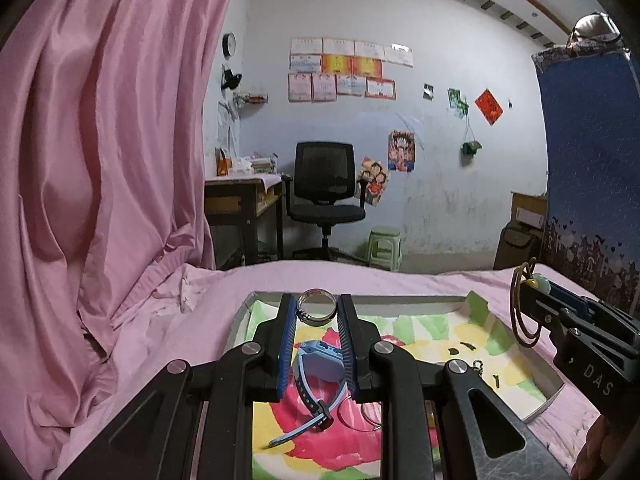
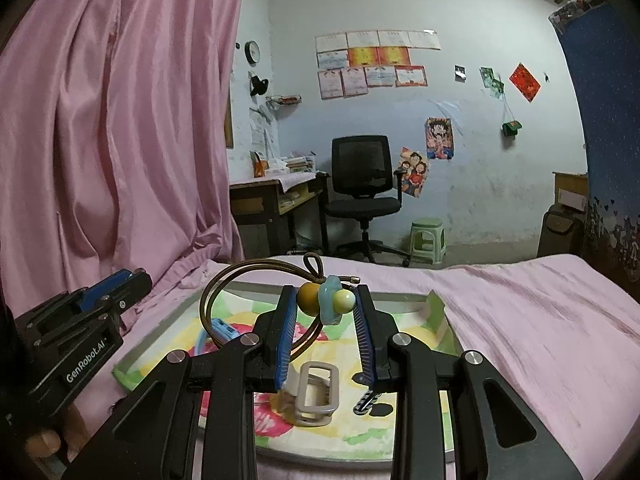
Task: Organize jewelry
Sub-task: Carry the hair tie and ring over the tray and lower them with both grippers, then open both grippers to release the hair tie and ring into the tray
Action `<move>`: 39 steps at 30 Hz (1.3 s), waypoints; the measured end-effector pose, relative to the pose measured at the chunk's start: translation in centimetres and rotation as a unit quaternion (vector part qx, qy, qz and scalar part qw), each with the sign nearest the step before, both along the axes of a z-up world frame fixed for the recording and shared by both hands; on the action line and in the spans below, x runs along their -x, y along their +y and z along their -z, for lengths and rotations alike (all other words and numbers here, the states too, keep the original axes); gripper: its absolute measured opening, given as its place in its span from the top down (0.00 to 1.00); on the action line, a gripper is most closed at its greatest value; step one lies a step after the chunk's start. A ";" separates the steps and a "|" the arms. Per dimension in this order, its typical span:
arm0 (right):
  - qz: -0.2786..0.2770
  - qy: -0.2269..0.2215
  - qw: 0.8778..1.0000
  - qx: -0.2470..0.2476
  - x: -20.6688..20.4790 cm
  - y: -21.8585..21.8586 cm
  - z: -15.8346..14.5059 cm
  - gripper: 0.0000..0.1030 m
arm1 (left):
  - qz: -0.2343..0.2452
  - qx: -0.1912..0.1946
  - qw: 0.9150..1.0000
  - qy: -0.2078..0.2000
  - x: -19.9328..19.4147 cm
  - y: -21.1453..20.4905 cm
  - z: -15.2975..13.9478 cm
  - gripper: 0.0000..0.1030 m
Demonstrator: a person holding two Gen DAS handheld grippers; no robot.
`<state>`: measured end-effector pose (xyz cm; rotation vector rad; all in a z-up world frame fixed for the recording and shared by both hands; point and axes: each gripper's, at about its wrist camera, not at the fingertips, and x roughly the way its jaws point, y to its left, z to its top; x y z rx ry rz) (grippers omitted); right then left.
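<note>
My left gripper (image 1: 318, 307) is shut on a silver ring bangle (image 1: 317, 309) and holds it above the tray (image 1: 556, 390). A blue watch (image 1: 316, 372) lies on the tray's flowered cloth below it, with a thin wire hoop (image 1: 362, 416) beside it. My right gripper (image 2: 325, 302) is shut on a brown cord bracelet (image 2: 224, 292) by its yellow and blue beads (image 2: 326, 300). It also shows at the right of the left wrist view (image 1: 524, 308). A beige hair claw (image 2: 316, 394) and a striped clip (image 2: 362, 404) lie on the tray under it.
The tray sits on a bed with a pink sheet (image 2: 540, 320). A pink curtain (image 1: 100, 160) hangs at the left. Small dark pieces (image 1: 464, 348) lie on the tray's right part. A desk, office chair (image 1: 326, 196) and green stool stand beyond the bed.
</note>
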<state>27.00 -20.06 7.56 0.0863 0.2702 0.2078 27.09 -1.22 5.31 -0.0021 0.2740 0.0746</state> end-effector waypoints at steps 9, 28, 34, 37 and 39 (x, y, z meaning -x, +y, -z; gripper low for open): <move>0.007 0.032 0.999 0.004 -2.7 0.1 1.5 0.75 | 0.024 0.003 0.997 0.072 -3.7 -0.4 1.3 0.81; 0.003 0.151 0.988 0.019 -6.8 0.1 5.6 0.75 | 0.071 0.032 0.969 0.234 -8.7 -0.1 5.0 0.80; 0.000 0.174 0.985 0.018 -7.4 0.0 6.5 0.75 | 0.082 0.034 0.964 0.250 -8.8 -0.4 5.3 0.80; -0.002 0.184 0.983 0.019 -7.6 0.1 6.8 0.75 | 0.085 0.041 0.962 0.256 -8.9 -0.2 5.3 0.80; -0.004 0.191 0.981 0.019 -7.8 0.2 7.1 0.75 | 0.086 0.046 0.961 0.259 -8.8 0.0 5.4 0.80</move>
